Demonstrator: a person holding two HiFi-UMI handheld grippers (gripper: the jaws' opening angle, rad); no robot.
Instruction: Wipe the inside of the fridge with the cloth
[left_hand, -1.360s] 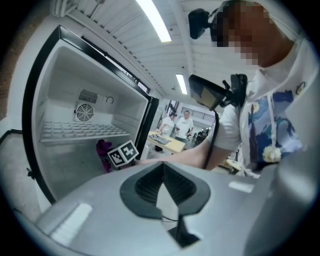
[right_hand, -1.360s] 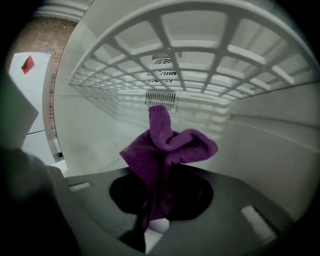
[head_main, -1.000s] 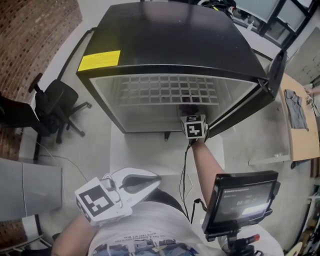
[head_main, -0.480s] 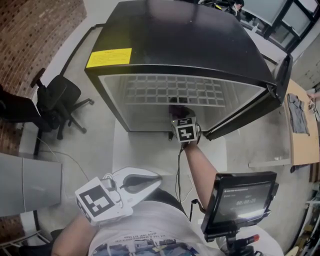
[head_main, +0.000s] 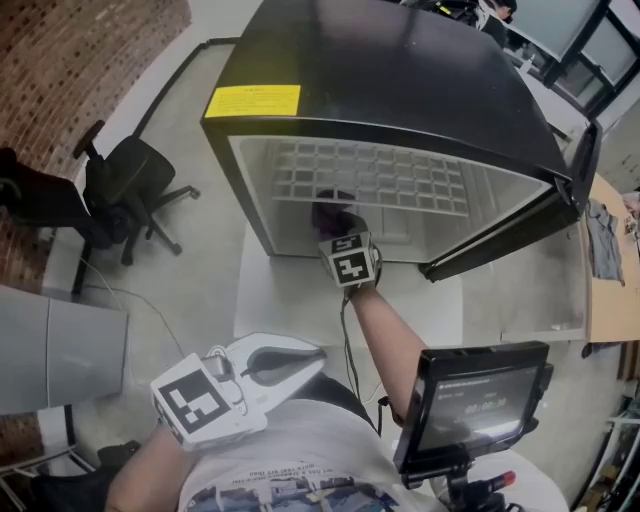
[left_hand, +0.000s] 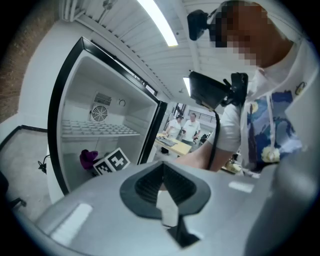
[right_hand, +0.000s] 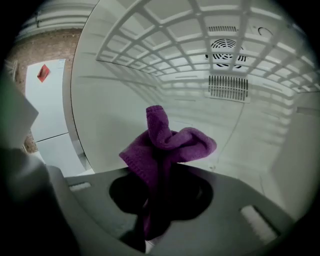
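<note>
The purple cloth (right_hand: 167, 145) is bunched up in our right gripper (right_hand: 156, 202), whose jaws are pinched on its lower end so that the loose folds stick out ahead of them. It sits inside the fridge (head_main: 400, 100), under the white wire shelf (head_main: 380, 175), low down and towards the left of the opening. From here we cannot tell whether the folds are pressed on the white floor or hang just above it. The back wall with its vent (right_hand: 227, 87) lies further in.

Our left gripper (left_hand: 162, 192) hangs back near our body, jaws pressed together on nothing. The door (head_main: 560, 200) stands open to the right.

We judge we are mid-wipe, working the lower compartment. The next move calls for pushing the cloth flat against the liner and sweeping it across. We should keep the pinch firm so the cloth does not slip out, and keep the gripper clear of the shelf above.
</note>
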